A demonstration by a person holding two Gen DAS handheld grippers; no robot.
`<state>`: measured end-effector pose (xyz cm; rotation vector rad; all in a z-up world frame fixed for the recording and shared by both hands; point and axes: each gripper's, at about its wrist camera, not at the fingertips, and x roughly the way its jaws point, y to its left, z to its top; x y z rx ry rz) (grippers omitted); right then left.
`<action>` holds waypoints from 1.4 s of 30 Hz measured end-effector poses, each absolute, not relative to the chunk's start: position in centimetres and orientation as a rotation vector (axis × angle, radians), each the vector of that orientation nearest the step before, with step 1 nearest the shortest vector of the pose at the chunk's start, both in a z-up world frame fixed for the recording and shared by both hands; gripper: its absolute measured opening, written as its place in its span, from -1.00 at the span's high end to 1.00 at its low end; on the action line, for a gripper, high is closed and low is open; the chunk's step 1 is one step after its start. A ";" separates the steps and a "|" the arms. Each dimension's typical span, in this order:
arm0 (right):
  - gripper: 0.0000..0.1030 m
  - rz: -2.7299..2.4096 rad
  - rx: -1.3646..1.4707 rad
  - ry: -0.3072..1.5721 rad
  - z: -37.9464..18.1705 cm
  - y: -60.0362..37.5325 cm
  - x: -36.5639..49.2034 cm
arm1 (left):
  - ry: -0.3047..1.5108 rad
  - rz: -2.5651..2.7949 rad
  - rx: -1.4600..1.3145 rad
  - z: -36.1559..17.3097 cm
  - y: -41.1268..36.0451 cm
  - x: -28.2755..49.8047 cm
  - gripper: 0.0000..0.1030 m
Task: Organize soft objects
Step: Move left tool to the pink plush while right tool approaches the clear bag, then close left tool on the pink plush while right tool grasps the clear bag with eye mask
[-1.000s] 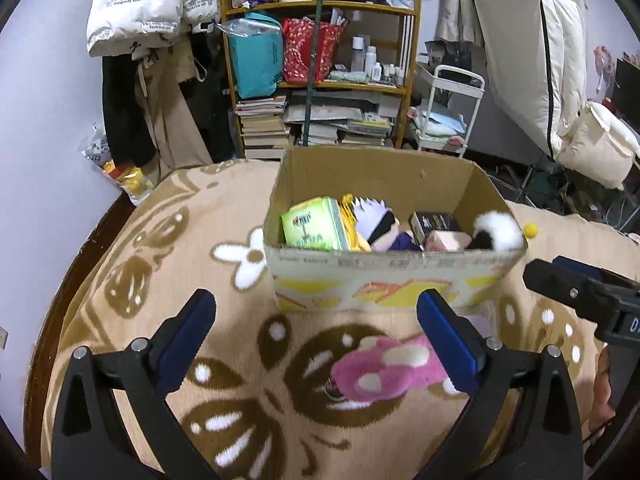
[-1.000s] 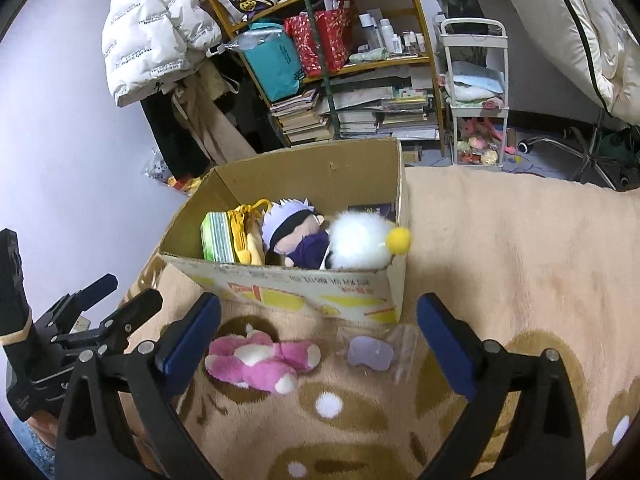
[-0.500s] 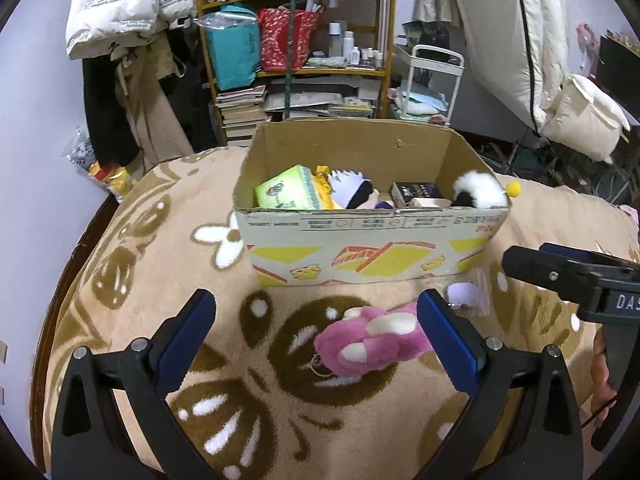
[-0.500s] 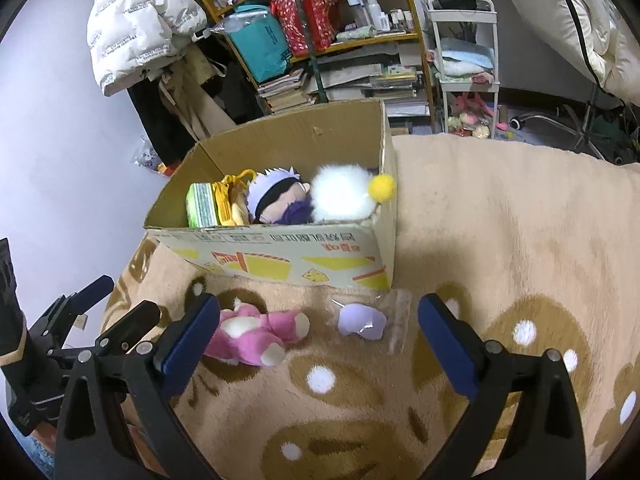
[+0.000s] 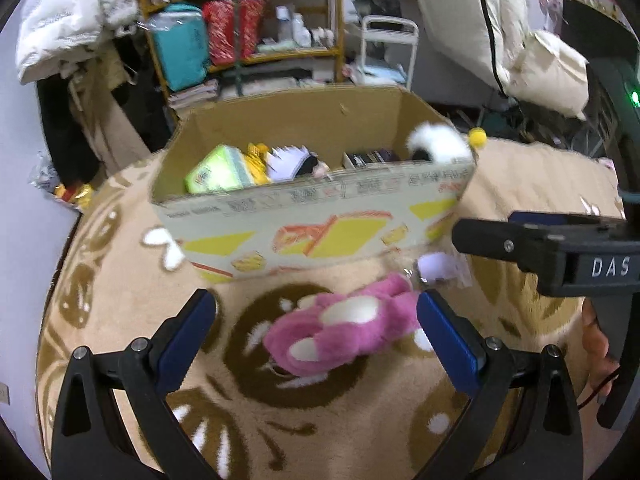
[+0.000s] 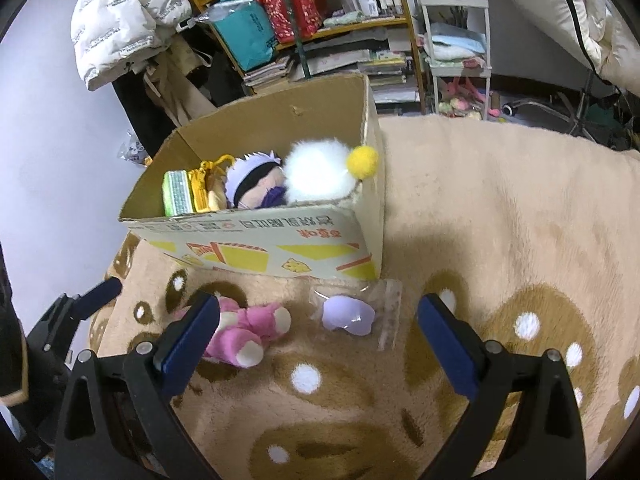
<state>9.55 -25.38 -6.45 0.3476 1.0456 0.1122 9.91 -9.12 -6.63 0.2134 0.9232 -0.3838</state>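
Observation:
A pink plush toy (image 5: 344, 332) lies on the patterned rug, just ahead of my open, empty left gripper (image 5: 316, 340), between its fingers' line. It also shows in the right wrist view (image 6: 244, 332). A purple soft item in a clear bag (image 6: 352, 312) lies next to it, in front of my open, empty right gripper (image 6: 320, 340). Behind both stands an open cardboard box (image 5: 320, 232) holding a white fluffy toy (image 6: 316, 176), a doll with white hair (image 6: 256, 184) and a green pack (image 5: 216, 172). The right gripper's finger (image 5: 520, 240) shows at right in the left view.
The beige rug (image 6: 500, 220) with brown patterns covers the surface. A wooden shelf (image 6: 320, 20) full of bags and books, hanging coats (image 6: 120, 20) and a white cart (image 6: 456, 32) stand behind the box.
Both grippers have moved lower and closer to the rug. The pink plush now lies nearer the left gripper's fingers, the bagged purple item nearer the right's.

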 end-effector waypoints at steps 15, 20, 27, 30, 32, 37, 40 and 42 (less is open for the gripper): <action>-1.00 0.094 0.339 1.182 -10.6 -24.6 11.2 | 1.013 -0.411 0.318 -10.0 -11.7 10.6 -0.93; -1.00 0.077 0.359 1.198 -11.3 -24.9 11.6 | 1.052 -0.399 0.331 -11.2 -12.0 11.2 -0.93; -1.00 0.067 0.377 1.230 -12.3 -25.5 12.1 | 1.064 -0.375 0.363 -12.3 -12.4 11.5 -0.93; -0.98 0.066 0.379 1.241 -12.7 -25.5 12.4 | 1.081 -0.390 0.351 -12.7 -12.4 11.8 -0.81; -0.97 0.064 0.377 1.239 -12.8 -25.5 12.4 | 1.088 -0.398 0.342 -12.8 -12.4 11.9 -0.73; -0.84 0.060 0.356 1.240 -12.9 -25.7 12.4 | 1.112 -0.408 0.311 -12.9 -11.9 12.2 -0.59; -0.82 0.060 0.348 1.243 -12.9 -26.0 12.3 | 1.130 -0.398 0.288 -12.8 -11.5 12.3 -0.52; -0.82 0.059 0.337 1.245 -13.0 -25.4 12.5 | 1.141 -0.382 0.278 -12.6 -10.5 12.5 -0.50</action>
